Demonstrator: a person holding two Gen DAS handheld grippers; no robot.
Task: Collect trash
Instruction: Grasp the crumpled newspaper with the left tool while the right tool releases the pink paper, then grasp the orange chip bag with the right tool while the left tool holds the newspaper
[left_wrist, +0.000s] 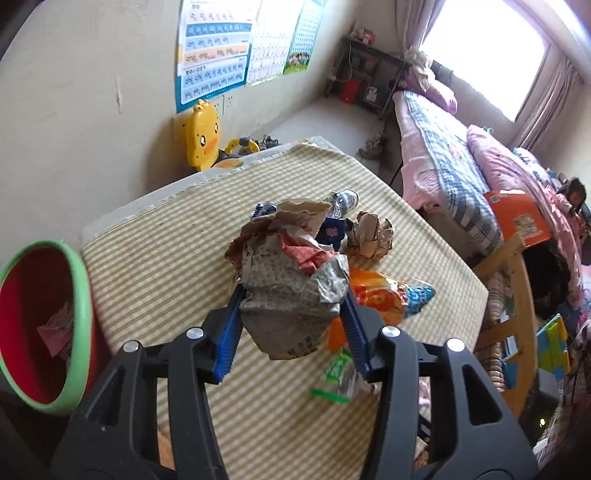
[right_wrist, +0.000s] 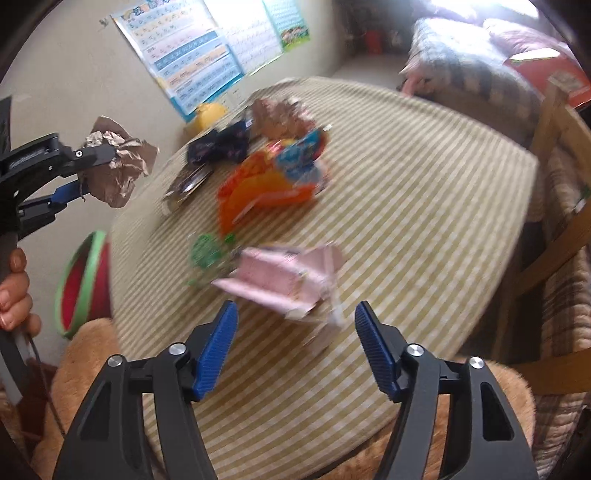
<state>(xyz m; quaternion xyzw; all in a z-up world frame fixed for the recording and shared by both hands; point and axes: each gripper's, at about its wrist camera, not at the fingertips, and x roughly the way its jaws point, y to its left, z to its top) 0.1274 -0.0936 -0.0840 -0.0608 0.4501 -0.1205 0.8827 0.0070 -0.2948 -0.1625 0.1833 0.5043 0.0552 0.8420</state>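
Note:
My left gripper (left_wrist: 291, 295) is shut on a crumpled wad of newspaper and brown paper (left_wrist: 291, 280), held above the striped table (left_wrist: 166, 251). The wad also shows in the right wrist view (right_wrist: 118, 162), in the left gripper (right_wrist: 83, 171) at the left. The red bin with a green rim (left_wrist: 40, 325) stands left of the table, with pink paper inside. My right gripper (right_wrist: 295, 314) is open, just short of a pink wrapper (right_wrist: 280, 277). An orange snack bag (right_wrist: 269, 184), a green wrapper (right_wrist: 207, 251) and a dark blue packet (right_wrist: 218, 146) lie beyond.
A brown crumpled paper ball (left_wrist: 369, 236) and a crushed bottle (left_wrist: 343, 201) lie farther back. A yellow duck toy (left_wrist: 203, 134) stands by the wall. A bed (left_wrist: 443, 147) and a wooden chair (left_wrist: 517, 295) are to the right. The bin also shows in the right wrist view (right_wrist: 85, 284).

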